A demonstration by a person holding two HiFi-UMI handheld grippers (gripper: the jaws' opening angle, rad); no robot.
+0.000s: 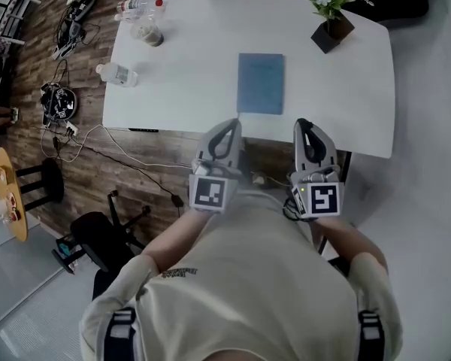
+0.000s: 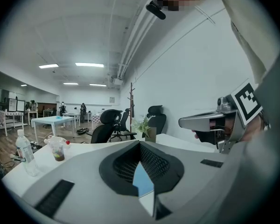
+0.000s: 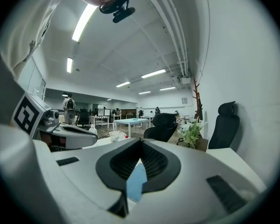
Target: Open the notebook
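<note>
Across white bench point(image 1: 188, 74): lying closed and flat, blue notebook point(image 1: 261, 83), long axis running straight away; sitting ahead, between left hand-held gripper point(image 1: 229, 126) and right hand-held gripper point(image 1: 304, 125), slightly nearer left; both hovering at near edge, jaws pressing together, gripping nothing.

No legible text anywhere, small print on the person's shirt point(image 1: 179, 272) too blurred to read

Beige T-shirt point(image 1: 248, 277), black straps point(image 1: 121, 331); grey left gripper point(image 1: 228, 124) and right gripper point(image 1: 303, 124) carry marker cubes point(image 1: 213, 192).
</note>
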